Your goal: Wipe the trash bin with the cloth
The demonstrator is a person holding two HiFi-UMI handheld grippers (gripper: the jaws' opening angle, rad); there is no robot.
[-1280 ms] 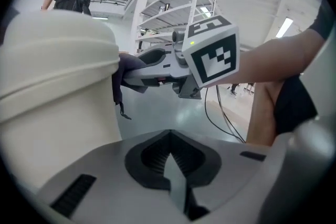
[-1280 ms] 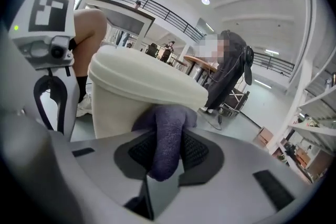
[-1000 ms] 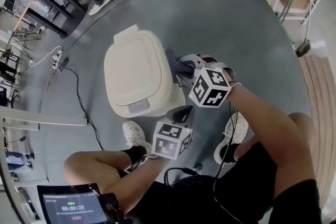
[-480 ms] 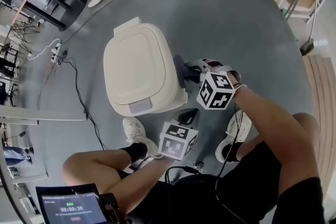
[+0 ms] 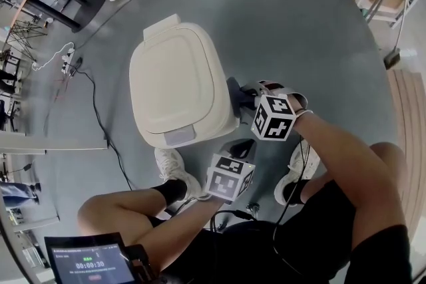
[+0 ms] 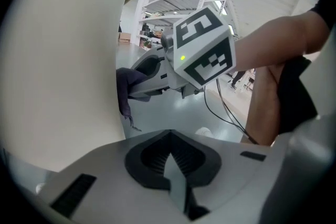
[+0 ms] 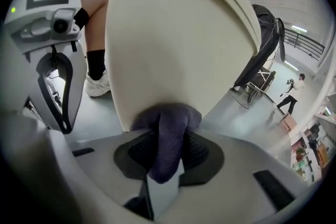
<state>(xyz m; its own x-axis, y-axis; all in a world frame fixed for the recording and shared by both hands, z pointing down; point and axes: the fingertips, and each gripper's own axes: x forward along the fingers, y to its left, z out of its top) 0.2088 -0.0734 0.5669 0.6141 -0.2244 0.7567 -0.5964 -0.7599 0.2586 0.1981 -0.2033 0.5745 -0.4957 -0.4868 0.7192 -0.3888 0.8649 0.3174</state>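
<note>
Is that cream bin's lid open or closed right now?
Shut. In the head view the lid lies flat across the top of the trash bin, with no gap showing along its visible edge.

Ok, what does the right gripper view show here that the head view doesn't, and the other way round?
Only the right gripper view: the right gripper has its jaws shut on the dark cloth, which is bunched against the side wall of the trash bin.
Only the head view: the bin's closed lid from above, and a screen at the lower left.
Both: the bin, the cloth, the left gripper and a white shoe beside the bin.
</note>
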